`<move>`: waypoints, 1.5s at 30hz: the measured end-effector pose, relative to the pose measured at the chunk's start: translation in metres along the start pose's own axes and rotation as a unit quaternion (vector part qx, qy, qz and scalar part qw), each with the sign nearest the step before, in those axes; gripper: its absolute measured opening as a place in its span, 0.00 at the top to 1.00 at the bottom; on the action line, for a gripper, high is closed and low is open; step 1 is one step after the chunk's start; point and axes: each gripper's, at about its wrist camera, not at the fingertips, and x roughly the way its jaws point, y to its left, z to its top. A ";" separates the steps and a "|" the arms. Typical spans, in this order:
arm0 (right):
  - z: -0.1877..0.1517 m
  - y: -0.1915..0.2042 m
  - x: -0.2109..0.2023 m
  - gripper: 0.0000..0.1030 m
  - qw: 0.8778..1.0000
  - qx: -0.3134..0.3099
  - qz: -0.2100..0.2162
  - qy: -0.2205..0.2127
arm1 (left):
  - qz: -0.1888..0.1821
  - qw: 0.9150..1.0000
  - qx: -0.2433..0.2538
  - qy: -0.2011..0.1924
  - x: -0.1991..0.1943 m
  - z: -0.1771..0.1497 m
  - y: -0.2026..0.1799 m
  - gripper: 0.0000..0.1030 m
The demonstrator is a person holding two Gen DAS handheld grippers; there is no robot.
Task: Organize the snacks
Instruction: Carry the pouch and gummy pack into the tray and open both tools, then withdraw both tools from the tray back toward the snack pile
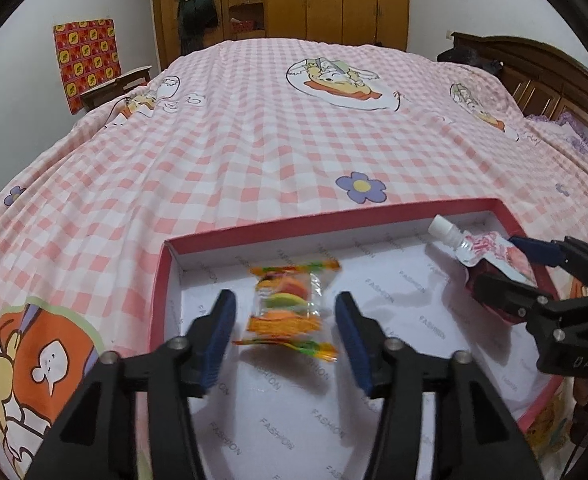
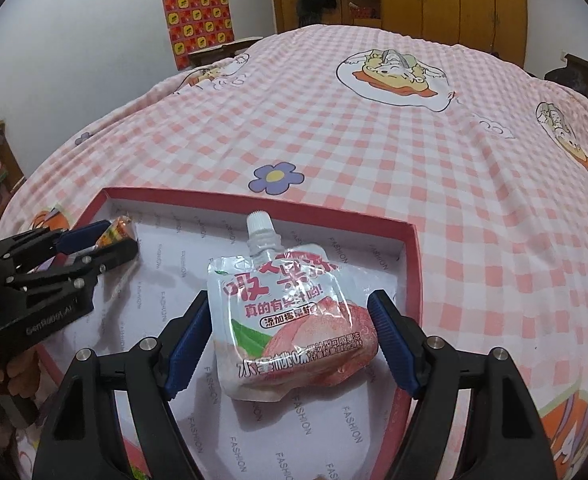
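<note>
Between the blue-padded fingers of the left gripper we find a clear-wrapped burger-shaped gummy candy. The jaws stand apart, with a visible gap on each side of the wrapper; the candy appears blurred, and we cannot tell whether it rests on the floor of the box.

The right gripper straddles a white spouted peach jelly pouch. Its pads sit close against both pouch edges, but we cannot tell whether they grip it.

Both snacks lie within a shallow red-rimmed cardboard box with white printed lining. Open lining separates the two snacks. The pouch lies near the right wall.

The box rests on a pink checked cartoon-print bedsheet.
</note>
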 end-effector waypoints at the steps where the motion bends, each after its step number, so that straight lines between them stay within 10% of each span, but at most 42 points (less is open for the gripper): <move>1: 0.000 -0.001 -0.001 0.23 1.000 0.002 0.002 -0.003 | -0.003 1.000 -0.002 -0.003 -0.002 0.000 0.000 0.41; 7: 0.000 -0.001 -0.009 0.07 1.000 0.002 0.013 -0.022 | -0.008 1.000 -0.006 -0.020 -0.016 0.002 0.000 0.37; 45: -0.085 0.043 -0.095 0.07 0.998 -0.017 0.054 -0.014 | -0.032 0.999 -0.011 0.023 -0.101 -0.075 -0.006 0.37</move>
